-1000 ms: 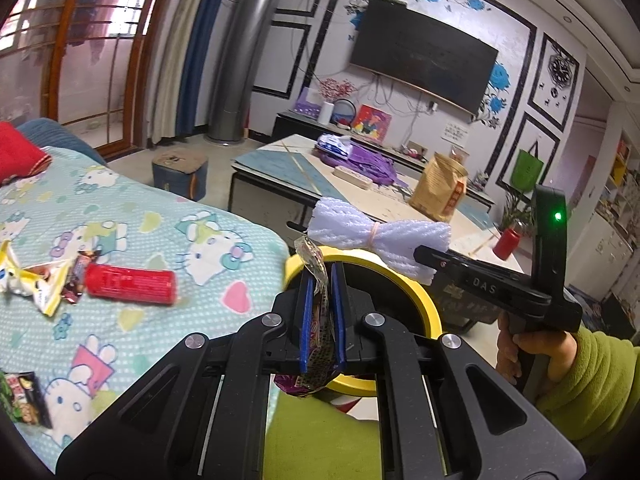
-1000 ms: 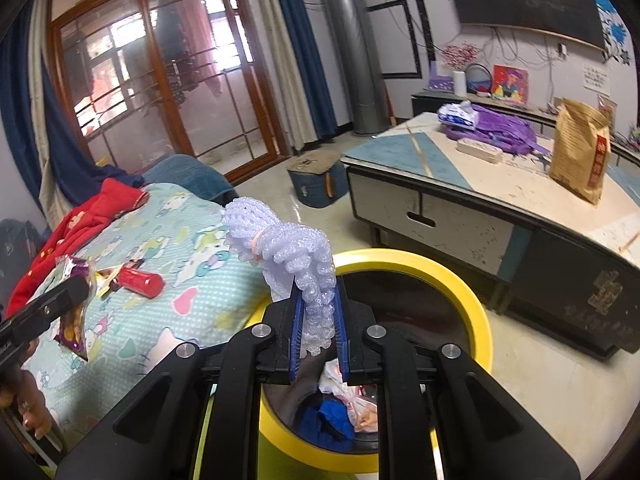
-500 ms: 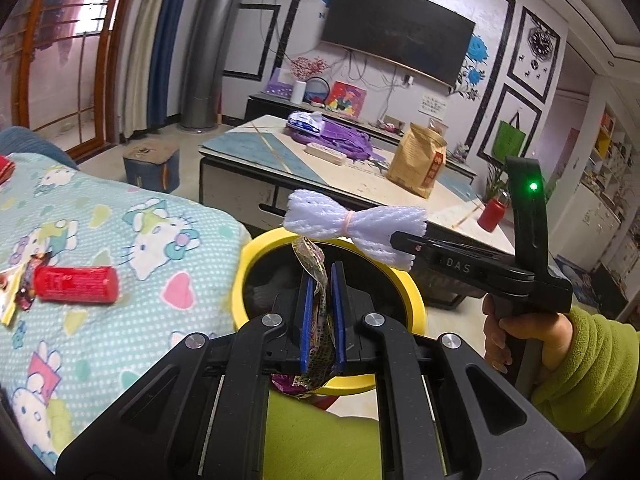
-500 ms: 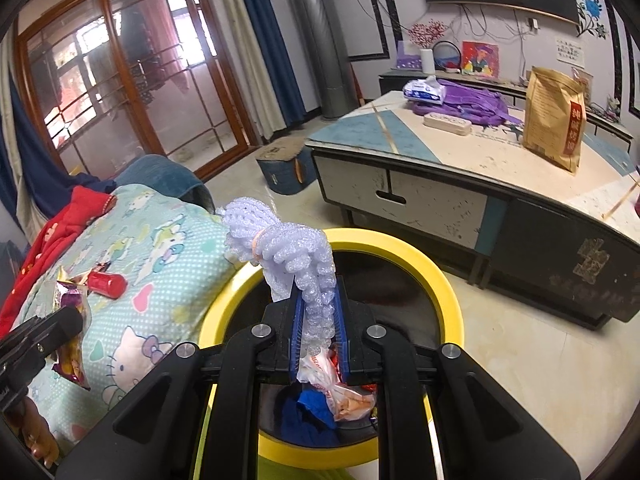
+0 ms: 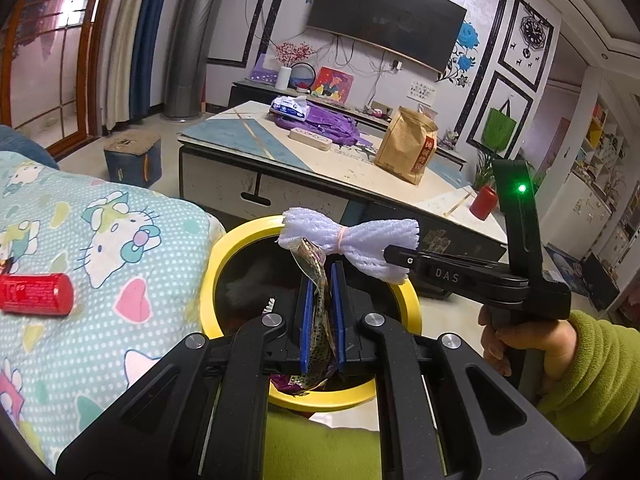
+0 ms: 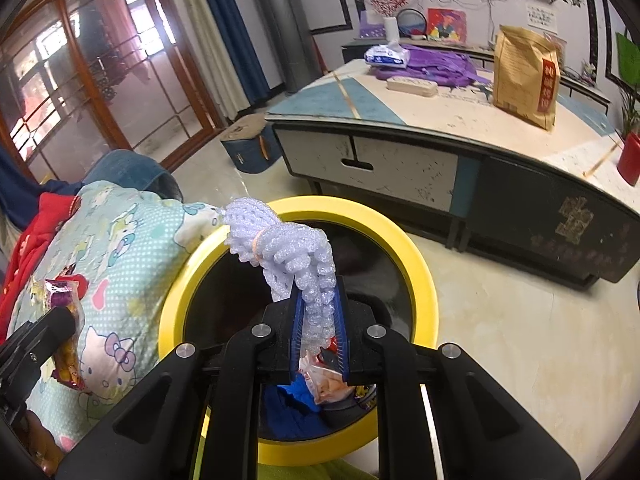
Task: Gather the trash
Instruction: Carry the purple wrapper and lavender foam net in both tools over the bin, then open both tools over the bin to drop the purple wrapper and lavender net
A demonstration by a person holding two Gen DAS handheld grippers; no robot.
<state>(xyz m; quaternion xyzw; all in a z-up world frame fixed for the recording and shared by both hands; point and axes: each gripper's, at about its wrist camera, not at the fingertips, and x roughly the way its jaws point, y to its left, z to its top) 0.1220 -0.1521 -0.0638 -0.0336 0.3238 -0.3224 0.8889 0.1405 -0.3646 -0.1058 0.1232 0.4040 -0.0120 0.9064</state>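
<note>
Both grippers now over the bin (image 6: 416, 264): left gripper (image 5: 320, 312) pinches wrapper (image 5: 316, 276), right gripper (image 6: 320, 320) foam net (image 6: 288, 248).

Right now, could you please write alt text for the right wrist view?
The right gripper holds white foam netting over a yellow-rimmed bin with trash inside. A cartoon blanket lies left; a low table stands behind.

Even daylight from glass doors (image 6: 100, 92); fisheye-bent, dark-vignetted edges.

Home living room, wall television (image 5: 386, 20), coffee table (image 5: 320, 160)
</note>
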